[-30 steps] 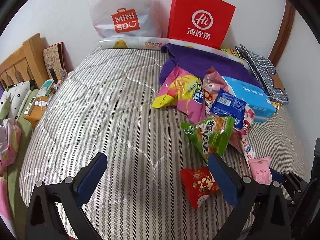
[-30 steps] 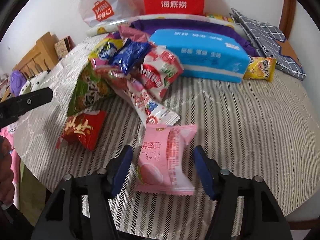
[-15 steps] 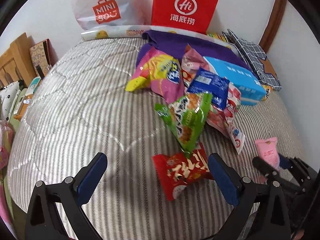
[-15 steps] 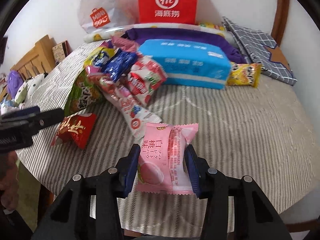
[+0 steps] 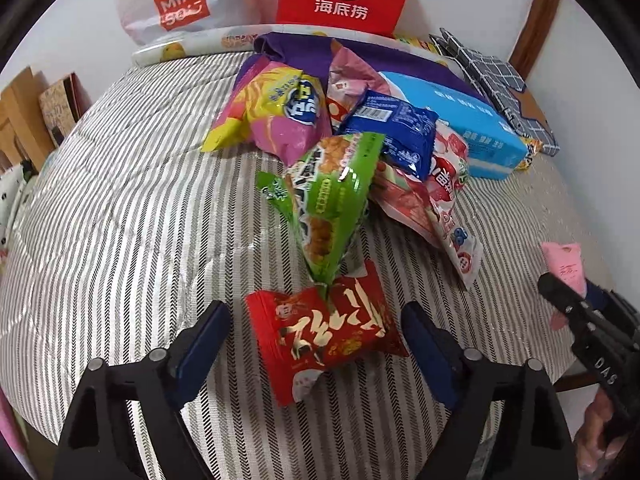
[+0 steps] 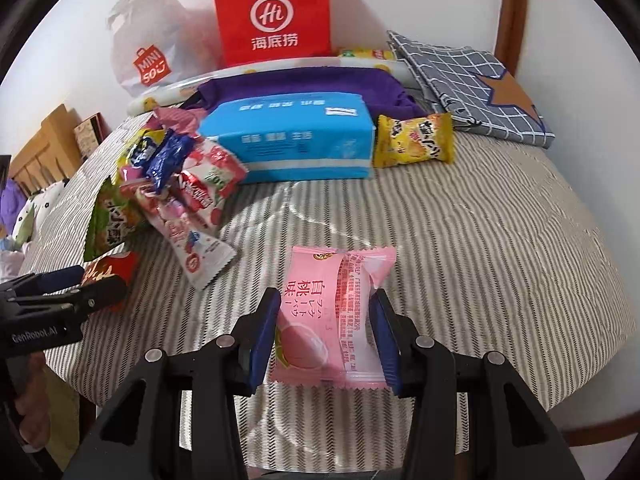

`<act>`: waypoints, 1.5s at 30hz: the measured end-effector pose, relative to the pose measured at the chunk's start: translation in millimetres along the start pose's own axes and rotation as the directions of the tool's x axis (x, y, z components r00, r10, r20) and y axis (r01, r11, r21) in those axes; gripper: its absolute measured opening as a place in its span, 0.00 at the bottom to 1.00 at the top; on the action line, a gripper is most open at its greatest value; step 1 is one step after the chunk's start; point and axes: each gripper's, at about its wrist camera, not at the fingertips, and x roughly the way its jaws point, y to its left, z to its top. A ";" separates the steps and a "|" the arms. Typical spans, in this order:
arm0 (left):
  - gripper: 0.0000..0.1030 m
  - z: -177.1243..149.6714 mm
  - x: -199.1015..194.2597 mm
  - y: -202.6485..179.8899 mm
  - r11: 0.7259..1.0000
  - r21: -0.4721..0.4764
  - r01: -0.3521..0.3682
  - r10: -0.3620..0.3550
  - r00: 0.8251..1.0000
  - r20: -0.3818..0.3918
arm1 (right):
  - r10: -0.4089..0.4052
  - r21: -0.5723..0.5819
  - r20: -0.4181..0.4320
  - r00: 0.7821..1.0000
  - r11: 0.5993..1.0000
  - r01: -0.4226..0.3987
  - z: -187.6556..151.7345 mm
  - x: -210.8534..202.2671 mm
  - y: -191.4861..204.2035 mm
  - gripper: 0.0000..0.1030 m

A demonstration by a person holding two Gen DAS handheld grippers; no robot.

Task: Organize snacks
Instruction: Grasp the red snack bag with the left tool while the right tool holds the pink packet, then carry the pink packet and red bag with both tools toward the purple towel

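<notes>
The striped bed carries everything, its far edge lined with a red paper bag at 12 o'clock and a white shopping bag at 11 o'clock. A blue tissue pack lies before them, and a heap of snacks spills from its left side toward the near edge. At the heap's near tip a green packet overlaps the red packet, which sits between the wide-open fingers of the left claw, neither pad touching it. At 6 o'clock in the right view, the right claw is closed on the pink peach packet, pinching its sides. Likely risks: the slick, puffy wrapper may slip from so narrow a pinch, and lifting the red packet may drag the green one along.
</notes>
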 end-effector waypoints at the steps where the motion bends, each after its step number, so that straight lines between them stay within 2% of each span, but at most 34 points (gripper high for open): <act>1: 0.82 0.0 0.4 -1.3 1.000 0.004 -0.004 0.004 1.000 0.002 | -0.001 0.003 0.000 1.000 1.000 0.001 0.2 0.1 -1.2 0.44; 3: 0.78 0.5 0.6 -3.6 1.000 0.013 -0.014 0.014 1.000 0.008 | -0.001 0.008 0.000 1.000 1.000 0.001 0.0 0.2 -2.6 0.44; 7: 0.63 1.0 -0.4 -5.6 0.999 0.035 -0.036 0.035 0.999 0.019 | -0.001 0.012 0.003 1.000 1.000 0.001 0.3 0.1 -4.0 0.44; 11: 0.58 -1.2 -3.0 -6.6 0.998 0.055 -0.028 0.027 0.999 0.023 | 0.001 0.014 0.010 1.000 1.000 -0.001 -0.4 -2.1 -4.7 0.44; 28: 0.57 -2.7 -43.4 -19.3 0.997 0.070 0.029 -0.034 0.997 0.068 | -0.017 0.027 0.073 0.997 1.000 0.015 12.3 -40.1 -8.1 0.44; 37: 0.57 19.7 -71.6 -32.2 0.994 0.088 0.064 -0.073 0.991 0.109 | -0.024 0.045 0.113 0.993 0.999 0.020 35.9 -63.0 -15.9 0.44; 45: 0.57 54.1 -83.7 -43.8 0.990 0.091 0.104 -0.116 0.984 0.135 | -0.038 0.038 0.134 0.990 0.999 0.033 69.4 -71.6 -16.5 0.44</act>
